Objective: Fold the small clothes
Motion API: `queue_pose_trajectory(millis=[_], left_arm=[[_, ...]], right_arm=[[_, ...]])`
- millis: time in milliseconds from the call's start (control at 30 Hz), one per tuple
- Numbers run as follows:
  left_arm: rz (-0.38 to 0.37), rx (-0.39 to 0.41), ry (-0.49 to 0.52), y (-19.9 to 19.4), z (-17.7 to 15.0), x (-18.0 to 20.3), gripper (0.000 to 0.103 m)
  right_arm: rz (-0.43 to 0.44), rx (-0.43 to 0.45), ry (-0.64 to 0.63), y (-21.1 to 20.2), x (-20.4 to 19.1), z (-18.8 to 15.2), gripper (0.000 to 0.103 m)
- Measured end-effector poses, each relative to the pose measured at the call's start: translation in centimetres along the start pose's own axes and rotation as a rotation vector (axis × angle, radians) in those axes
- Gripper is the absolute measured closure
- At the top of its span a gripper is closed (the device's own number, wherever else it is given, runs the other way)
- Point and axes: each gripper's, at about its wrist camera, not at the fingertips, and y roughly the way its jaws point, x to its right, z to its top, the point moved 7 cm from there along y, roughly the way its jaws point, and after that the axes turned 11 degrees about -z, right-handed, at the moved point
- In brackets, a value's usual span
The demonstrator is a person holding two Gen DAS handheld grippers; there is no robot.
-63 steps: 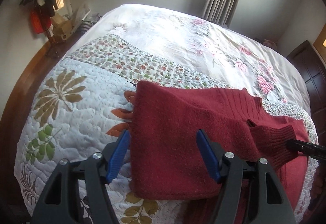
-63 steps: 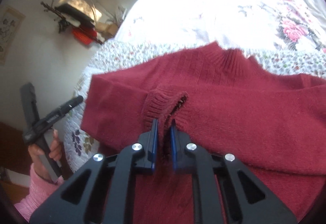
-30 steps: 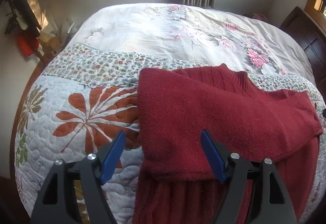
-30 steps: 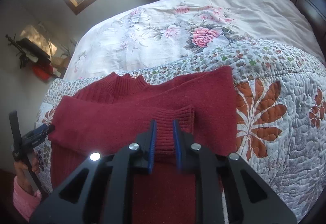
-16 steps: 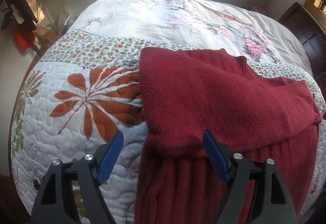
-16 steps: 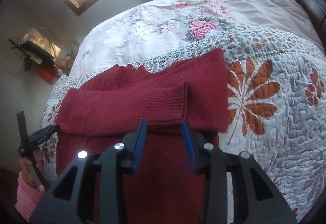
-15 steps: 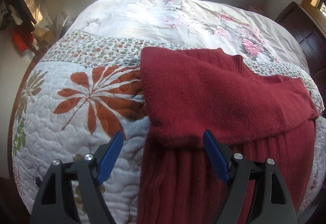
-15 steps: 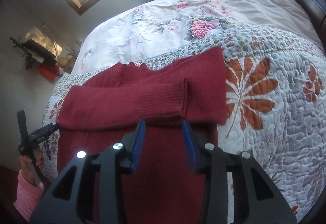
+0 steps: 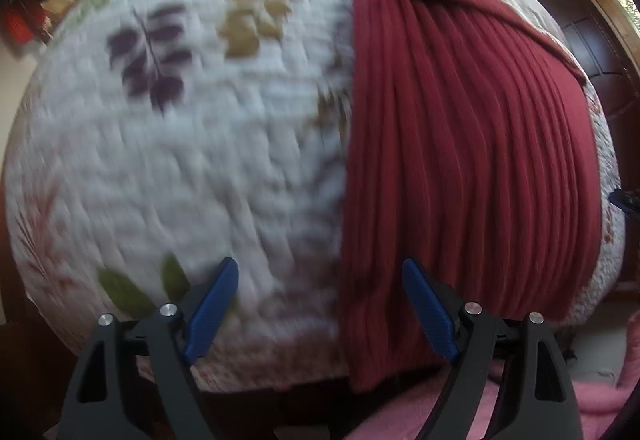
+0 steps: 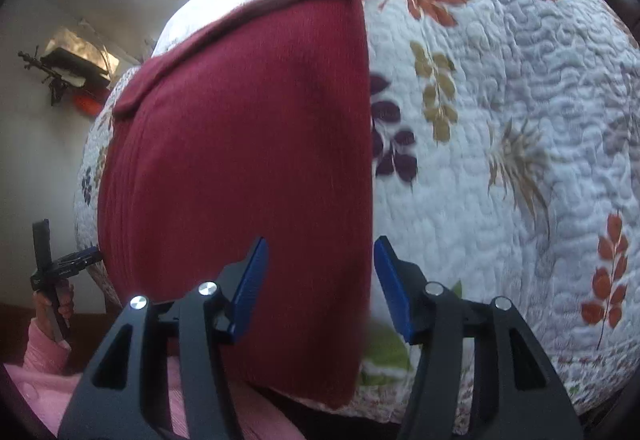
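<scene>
Sweater (image 9: 460, 159) lies on the quilt (image 9: 200, 139), hem draped over the bed's near edge. Your left gripper (image 9: 320, 304) is released, straddling the hem's left corner. Your right gripper (image 10: 318, 288) is released too, straddling the right corner.

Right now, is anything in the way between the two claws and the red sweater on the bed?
Nothing visible. The left claw and the right claw both hang open at the near hem of the red sweater, which lies on the quilt with nothing on it.
</scene>
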Motion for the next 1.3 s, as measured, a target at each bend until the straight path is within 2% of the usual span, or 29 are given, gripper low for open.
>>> queue_pose_trajectory(millis=[100,267,300,400,467,600,667,700,800,867,900,933,1000,1067,1200,1300], left_arm=[[-0.038,-0.025,0.022,1.7,-1.8,0.3,0.019],[-0.05,0.019,0.035,2.8,-2.1,0.2,0.016],[-0.072,0.024,0.03,2.8,-2.3,0.3,0.017],[-0.209,0.028,0.007,2.4,-3.1,1.4,0.019],[-0.225,0.031,-0.002,2.7,-3.3,1.7,0.019],[-0.375,0.027,-0.125,4.0,-3.8,1.4,0.019],[-0.436,0.012,-0.137,4.3,-4.3,1.7,0.025],[-0.45,0.003,-0.136,4.3,-4.3,1.8,0.033],[-0.469,-0.029,-0.144,5.2,-4.9,2.4,0.049],[-0.461,-0.032,-0.152,5.3,-5.0,2.6,0.054],[-0.46,-0.03,-0.157,4.9,-5.1,2.5,0.06],[-0.467,-0.031,-0.158,4.8,-5.2,2.6,0.068],[-0.498,-0.033,-0.166,4.4,-4.7,2.1,0.076],[-0.506,-0.04,-0.169,4.7,-5.0,1.2,0.078],[-0.515,-0.064,-0.191,5.5,-4.9,0.3,0.072],[-0.486,-0.071,-0.169,5.5,-4.6,0.9,0.071]], right_arm=[[0.026,-0.017,0.01,0.2,0.1,-2.0,0.046],[0.032,-0.03,0.027,0.6,0.9,-3.9,0.044],[0.03,-0.035,0.029,0.7,1.0,-4.2,0.044],[0.025,-0.044,0.037,0.7,1.5,-5.0,0.044],[0.028,-0.043,0.042,0.6,1.7,-5.4,0.044],[0.036,-0.045,0.043,0.8,1.9,-5.7,0.042],[0.037,-0.052,0.041,0.9,2.1,-6.0,0.042],[0.042,-0.054,0.04,0.9,2.2,-6.1,0.042],[0.07,-0.063,0.048,1.2,2.3,-6.4,0.039],[0.103,-0.081,0.057,1.4,2.5,-6.9,0.036],[0.12,-0.089,0.059,1.5,2.5,-7.1,0.035],[0.145,-0.099,0.062,1.7,2.4,-7.4,0.033],[0.203,-0.121,0.079,2.1,2.0,-8.1,0.032],[0.227,-0.155,0.092,2.8,1.7,-8.9,0.03],[0.235,-0.166,0.104,3.5,1.7,-9.6,0.029],[0.235,-0.167,0.081,3.0,1.2,-10.0,0.029]])
